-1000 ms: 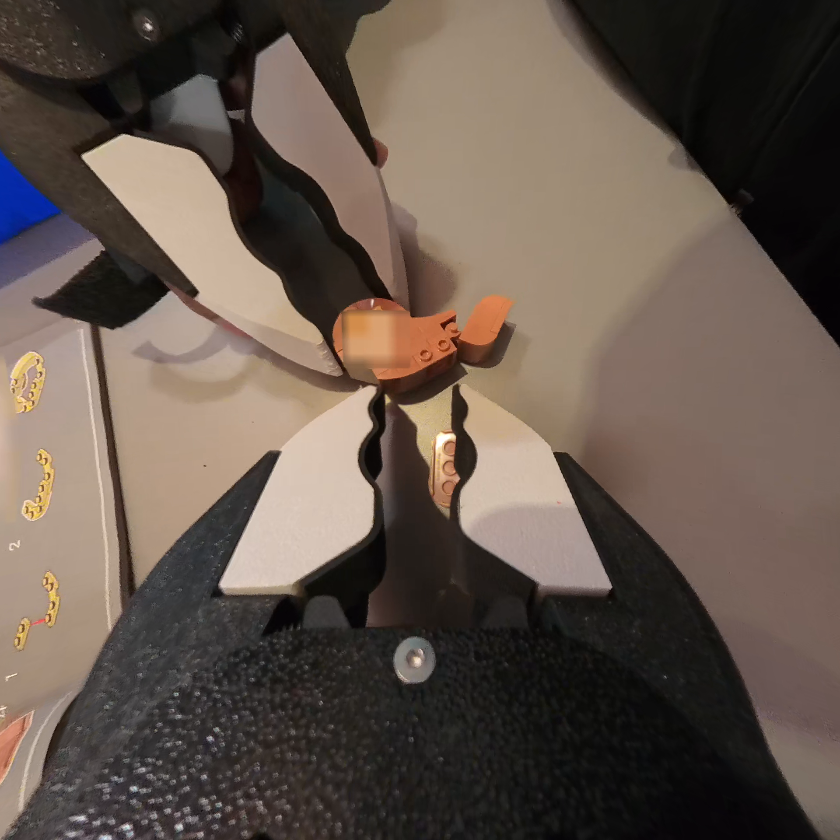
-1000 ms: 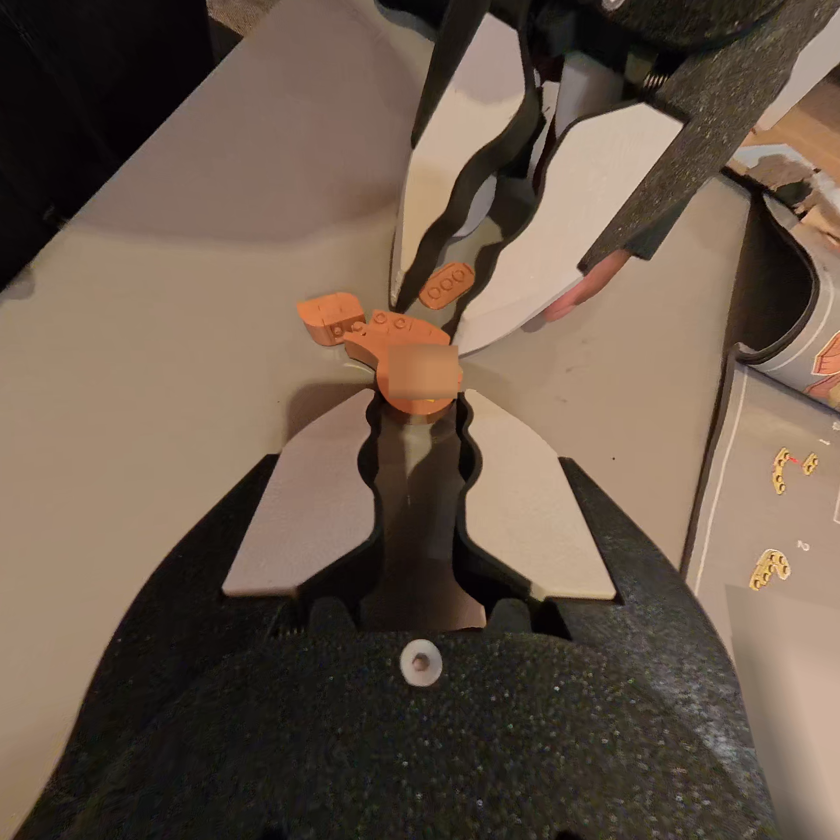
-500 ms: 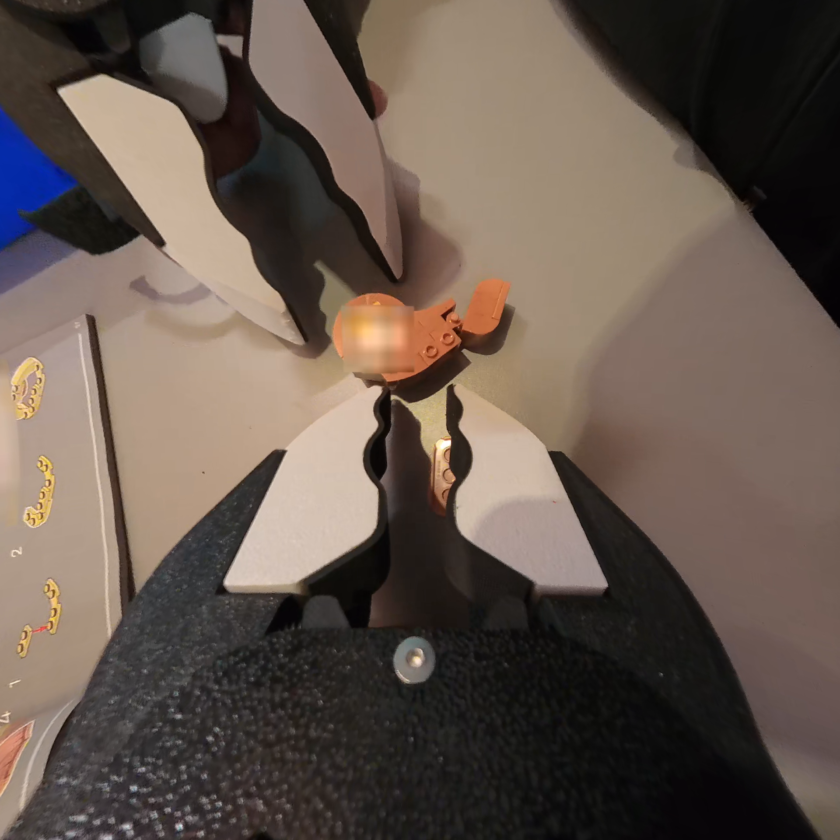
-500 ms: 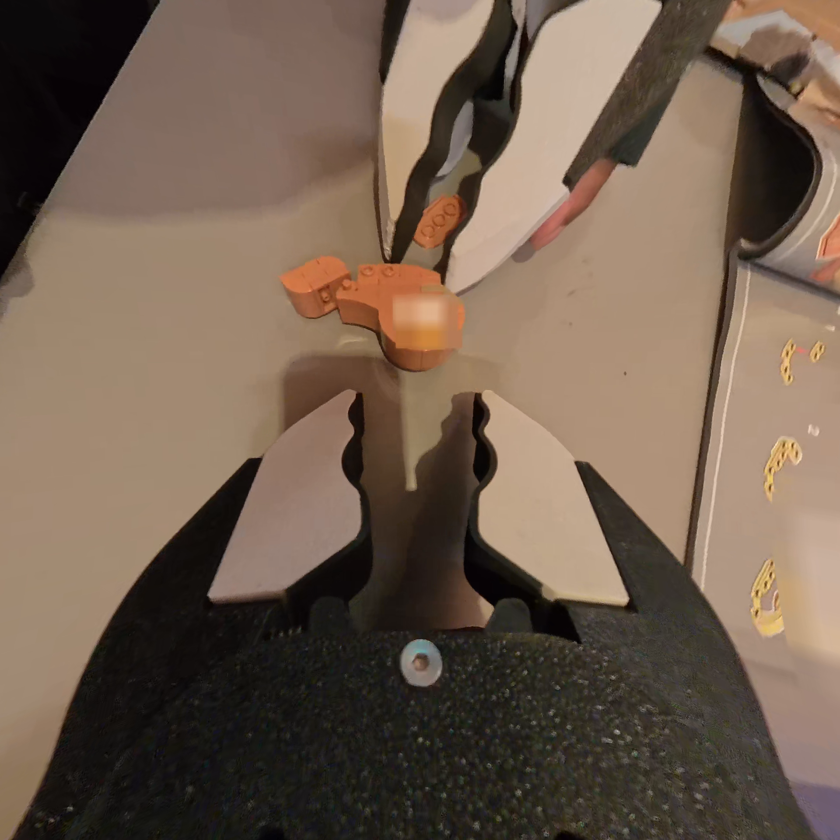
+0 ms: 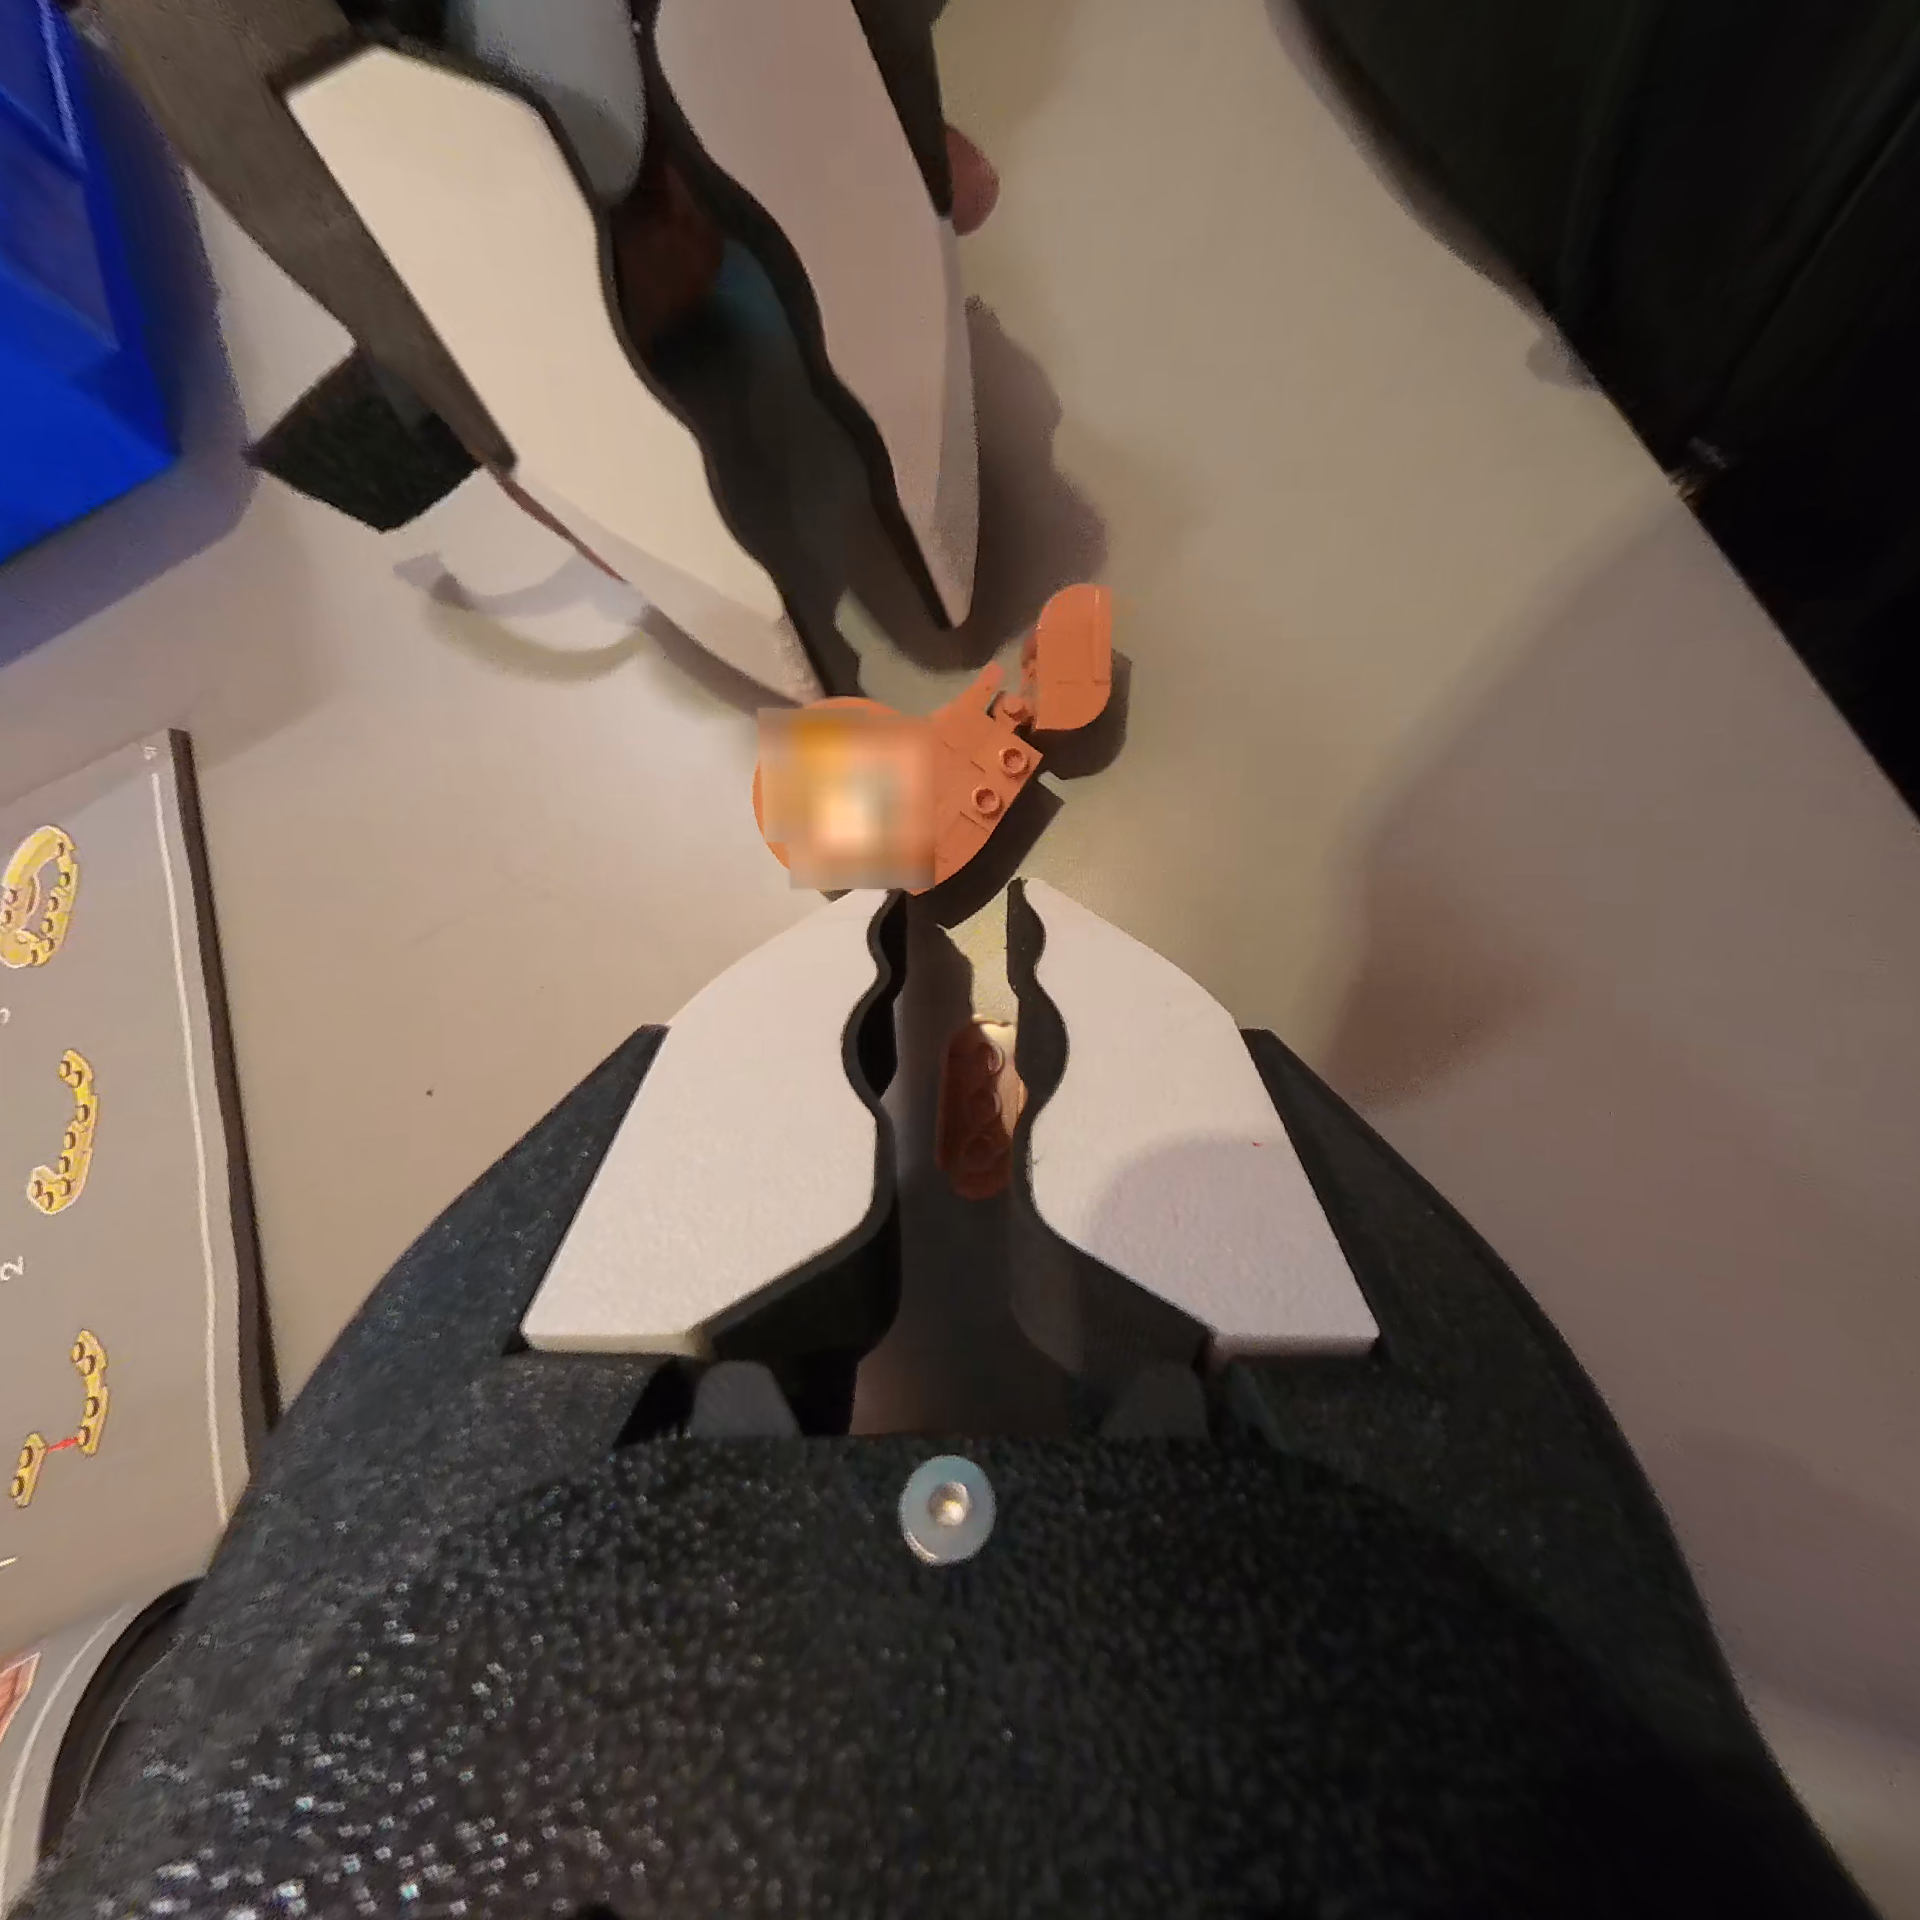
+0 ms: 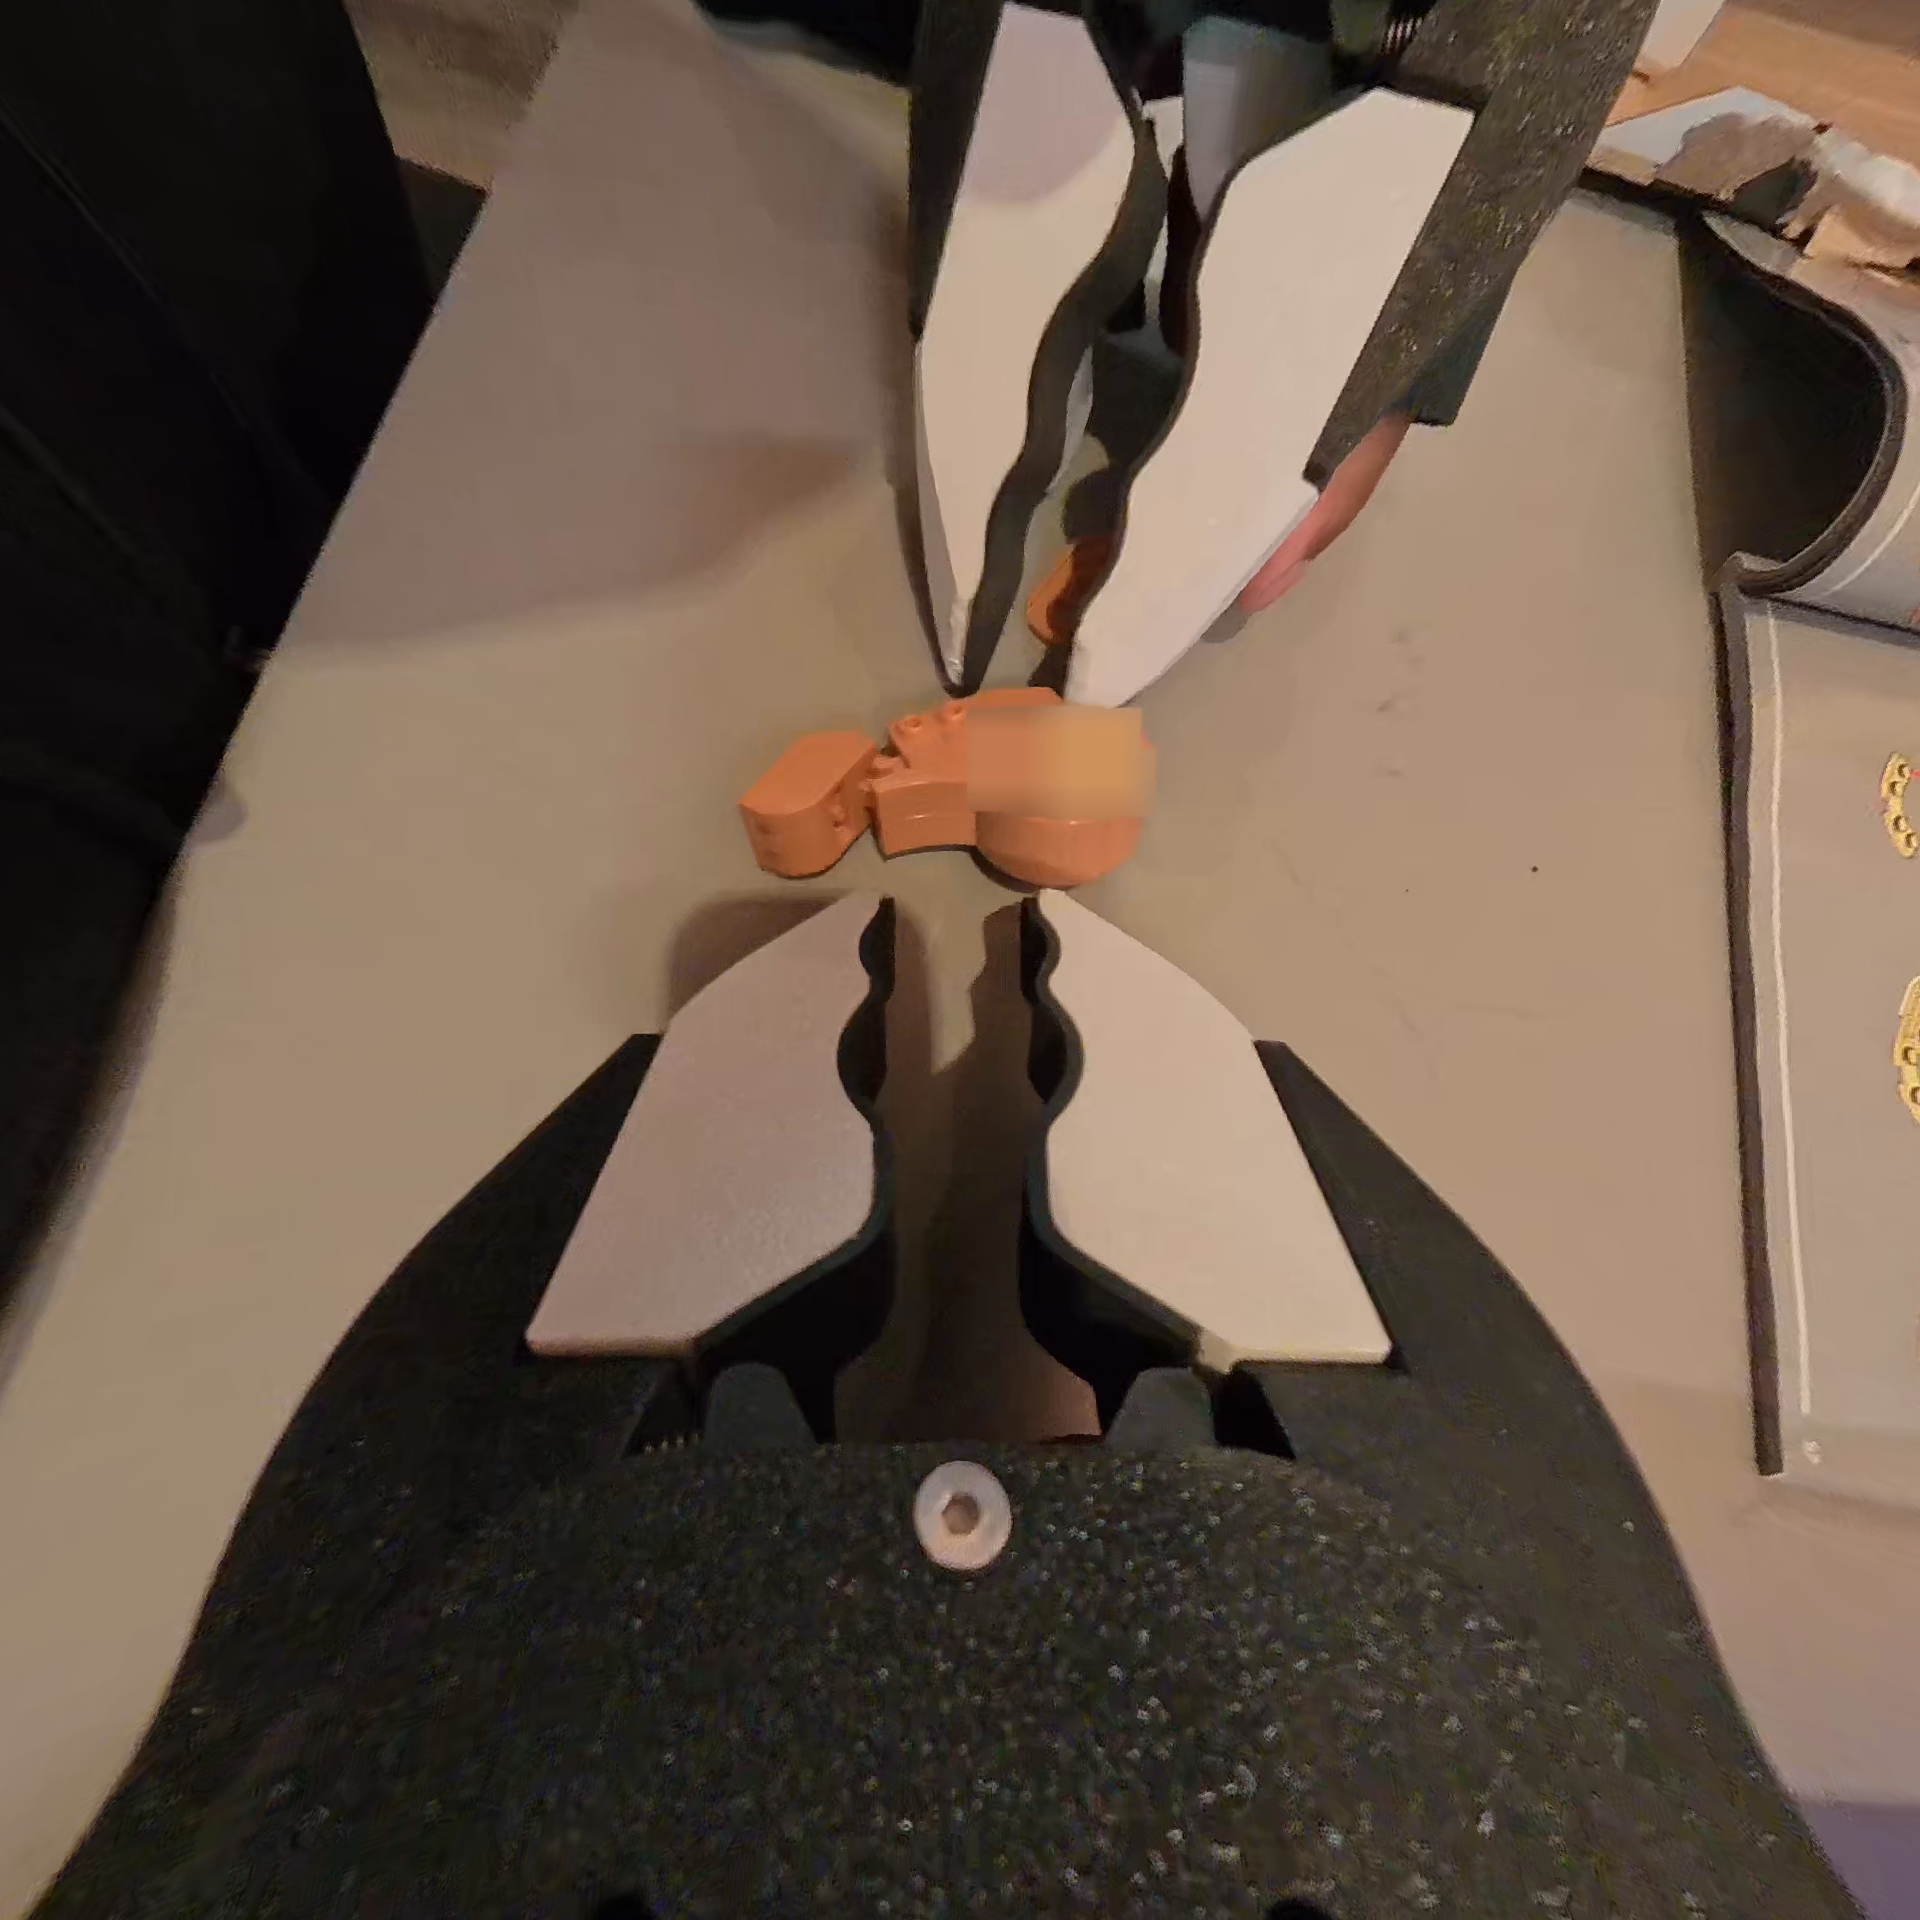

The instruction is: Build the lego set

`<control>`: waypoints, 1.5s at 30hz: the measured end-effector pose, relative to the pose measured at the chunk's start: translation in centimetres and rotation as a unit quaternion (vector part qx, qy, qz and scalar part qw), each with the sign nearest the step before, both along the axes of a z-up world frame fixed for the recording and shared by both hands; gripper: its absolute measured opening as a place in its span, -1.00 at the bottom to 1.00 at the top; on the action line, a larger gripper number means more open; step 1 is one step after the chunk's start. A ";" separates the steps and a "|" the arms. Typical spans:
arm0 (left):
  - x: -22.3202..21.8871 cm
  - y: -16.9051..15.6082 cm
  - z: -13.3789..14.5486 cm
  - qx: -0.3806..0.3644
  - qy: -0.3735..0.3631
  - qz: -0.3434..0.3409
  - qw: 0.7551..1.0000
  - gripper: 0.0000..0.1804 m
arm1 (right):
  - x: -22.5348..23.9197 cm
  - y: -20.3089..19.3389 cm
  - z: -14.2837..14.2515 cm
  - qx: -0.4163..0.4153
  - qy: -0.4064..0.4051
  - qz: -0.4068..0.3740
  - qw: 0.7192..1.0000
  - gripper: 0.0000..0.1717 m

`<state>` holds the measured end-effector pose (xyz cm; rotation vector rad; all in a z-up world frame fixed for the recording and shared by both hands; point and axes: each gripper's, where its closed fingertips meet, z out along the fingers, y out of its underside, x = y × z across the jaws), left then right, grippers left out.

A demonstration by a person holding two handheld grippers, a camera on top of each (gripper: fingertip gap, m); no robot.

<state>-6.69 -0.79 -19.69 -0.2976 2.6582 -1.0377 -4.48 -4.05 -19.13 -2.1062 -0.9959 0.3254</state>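
Note:
An orange brick assembly (image 5: 977, 769) lies on the beige table (image 5: 1351, 935): a round part, studded plates and a curved end piece. It also shows in the right wrist view (image 6: 914, 800). My left gripper (image 5: 951, 899) is shut on a small orange studded plate (image 5: 977, 1122), held well back between its fingers, with its tips just short of the assembly. The right wrist view shows that plate (image 6: 1062, 592) between the left gripper's fingers. My right gripper (image 6: 956, 909) is open and empty, its tips just short of the assembly on the opposite side; it also shows in the left wrist view (image 5: 883, 644).
A grey instruction sheet with pictures of yellow parts lies beside the work spot (image 5: 94, 1143) (image 6: 1829, 1039). A blue bin (image 5: 62, 312) stands at the far left. The table's dark edge (image 5: 1714, 364) runs along the right. A person's fingertip (image 6: 1309, 540) shows behind the left gripper. One gripper's finger ends stand about 5 centimetres off the other's.
My right gripper let go of the assembly's round part, opened wide and drew back, then narrowed and came close again. The curved end piece swung round. My left jaws narrowed on the small plate.

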 end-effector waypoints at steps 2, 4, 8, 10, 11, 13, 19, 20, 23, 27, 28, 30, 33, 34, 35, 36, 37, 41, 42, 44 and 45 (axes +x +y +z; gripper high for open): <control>-0.2 -0.4 0.1 -0.002 -0.002 -0.002 1.000 -0.81 | 0.2 0.4 -0.2 0.001 -0.013 -0.001 1.000 -0.71; -0.2 -0.6 0.1 0.000 -0.005 -0.001 1.000 -0.80 | 0.8 0.7 -0.4 0.002 -0.025 -0.005 1.000 -0.69; 0.2 0.4 0.3 0.012 -0.011 0.038 0.999 -0.75 | 2.4 0.6 -0.4 -0.001 -0.032 -0.027 0.999 -0.64; 0.0 1.3 0.7 0.008 -0.012 0.068 0.998 -0.73 | 2.8 0.2 0.0 0.005 -0.024 -0.036 0.999 -0.63; -0.2 1.9 0.9 0.009 -0.014 0.081 0.997 -0.72 | 2.9 0.1 0.2 0.009 -0.018 -0.038 0.999 -0.63; -0.8 3.0 1.1 0.010 -0.015 0.100 0.995 -0.71 | 2.9 -0.2 0.6 0.014 -0.009 -0.038 0.999 -0.63; -1.0 4.2 -0.1 0.030 0.024 0.110 0.993 -0.69 | 2.2 -0.2 1.3 0.018 0.008 -0.029 0.999 -0.63; -1.0 3.9 -0.2 0.020 0.031 0.105 0.994 -0.74 | 2.0 -0.2 1.3 0.018 0.008 -0.028 0.999 -0.63; -1.5 3.3 -0.3 0.016 0.042 0.094 0.995 -0.84 | 1.7 -0.4 1.4 0.023 0.004 -0.032 0.999 -0.62; -2.0 3.0 -0.3 0.011 0.055 0.121 0.991 -0.84 | 1.3 -0.4 1.9 0.045 0.000 -0.044 0.998 -0.60; -2.2 2.9 -0.2 0.002 0.064 0.133 0.989 -0.85 | 1.2 -0.3 2.0 0.056 -0.006 -0.047 0.997 -0.60; -2.4 2.4 0.1 -0.028 0.074 0.154 0.985 -1.00 | 1.0 -0.2 2.4 0.087 -0.023 -0.047 0.995 -0.59; -2.4 2.1 0.3 -0.058 0.073 0.184 0.978 -1.00 | 0.1 -0.3 2.9 0.122 -0.032 -0.035 0.991 -0.60; -2.4 2.2 0.2 -0.057 0.070 0.193 0.977 -1.00 | -0.1 -0.3 3.1 0.128 -0.034 -0.035 0.991 -0.60; -2.4 2.3 0.1 -0.053 0.064 0.199 0.977 -1.00 | -0.3 -0.3 3.2 0.132 -0.036 -0.035 0.990 -0.60; -2.4 2.5 0.2 -0.052 0.057 0.206 0.976 -1.00 | -0.4 -0.4 3.2 0.132 -0.037 -0.034 0.990 -0.60; -2.2 2.8 0.4 -0.055 0.050 0.217 0.973 -1.00 | -0.5 -0.4 3.2 0.132 -0.037 -0.034 0.990 -0.60; -1.1 3.9 1.2 -0.037 0.019 0.238 0.970 -0.75 | -0.5 -0.6 3.1 0.128 -0.036 -0.034 0.991 -0.60; -1.0 4.0 1.2 -0.024 0.015 0.228 0.973 -0.70 | -0.5 -0.6 3.1 0.128 -0.036 -0.034 0.991 -0.60; -1.0 4.0 0.7 -0.003 0.029 0.208 0.978 -0.58 | -0.5 -0.7 3.1 0.128 -0.036 -0.034 0.990 -0.60; -1.1 3.9 0.3 0.005 0.042 0.196 0.980 -0.55 | -0.5 -0.7 3.1 0.129 -0.037 -0.034 0.990 -0.60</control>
